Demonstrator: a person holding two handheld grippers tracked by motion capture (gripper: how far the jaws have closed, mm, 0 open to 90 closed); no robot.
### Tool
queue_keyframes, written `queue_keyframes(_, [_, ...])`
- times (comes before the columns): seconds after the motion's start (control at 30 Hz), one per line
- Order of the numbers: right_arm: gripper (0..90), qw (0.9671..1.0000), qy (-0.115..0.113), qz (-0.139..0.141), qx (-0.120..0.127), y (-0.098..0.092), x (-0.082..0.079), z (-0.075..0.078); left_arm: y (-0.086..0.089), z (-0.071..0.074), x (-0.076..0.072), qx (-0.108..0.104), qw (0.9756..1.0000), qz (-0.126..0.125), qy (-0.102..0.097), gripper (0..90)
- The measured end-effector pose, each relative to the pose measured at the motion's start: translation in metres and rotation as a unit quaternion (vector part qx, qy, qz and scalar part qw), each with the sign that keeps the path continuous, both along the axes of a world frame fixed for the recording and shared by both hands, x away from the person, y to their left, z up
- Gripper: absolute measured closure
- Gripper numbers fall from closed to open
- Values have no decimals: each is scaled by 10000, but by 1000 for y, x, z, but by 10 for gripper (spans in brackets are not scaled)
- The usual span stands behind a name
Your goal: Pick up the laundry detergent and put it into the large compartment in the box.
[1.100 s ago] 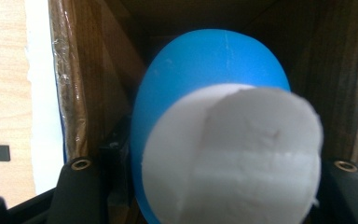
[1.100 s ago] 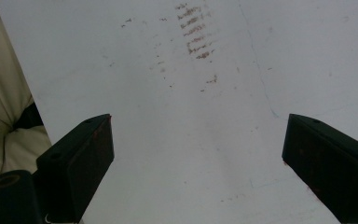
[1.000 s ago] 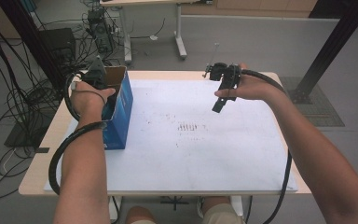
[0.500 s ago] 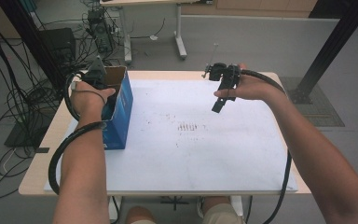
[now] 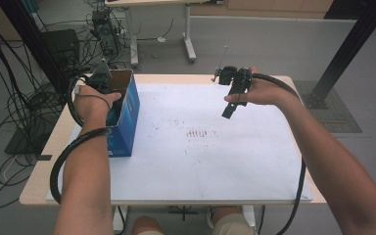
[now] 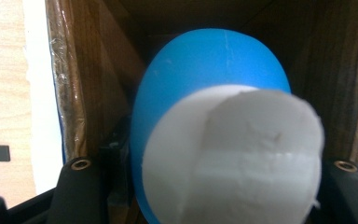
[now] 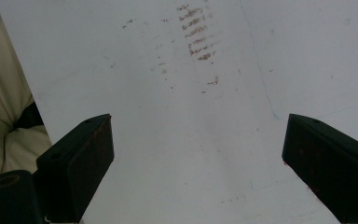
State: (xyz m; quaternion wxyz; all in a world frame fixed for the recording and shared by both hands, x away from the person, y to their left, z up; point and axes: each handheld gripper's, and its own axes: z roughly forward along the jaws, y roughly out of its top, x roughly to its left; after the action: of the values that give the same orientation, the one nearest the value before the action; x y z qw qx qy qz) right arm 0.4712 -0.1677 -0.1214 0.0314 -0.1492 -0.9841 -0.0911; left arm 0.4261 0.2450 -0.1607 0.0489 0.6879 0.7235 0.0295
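Near the surface's left edge, we hold our left gripper inside the open box, its fingers pinching a blue-and-white ball. Over the far right part of the white sheet, our right gripper hangs with fingers spread, nothing between them.

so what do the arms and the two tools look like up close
Both forearms are bare, with no sleeves in view. The left tool is black, topped by a grey three-cornered plate, and a thick black cable loops back from it. The right tool is black too, with flat, blocky jaws scuffed reddish brown on the inner faces, and its own thick black cable.
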Motion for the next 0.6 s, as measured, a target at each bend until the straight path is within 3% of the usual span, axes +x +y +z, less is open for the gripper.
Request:
queue_keyframes(0.43, [88,10000,7,-8,23,0,0,-1,1,1,1,-91,9999,-54,18,364])
queue_keyframes(0.6, [88,10000,-13,-13,35,-2,-1,1,-3,4,2,-26,9999,-128,7,345])
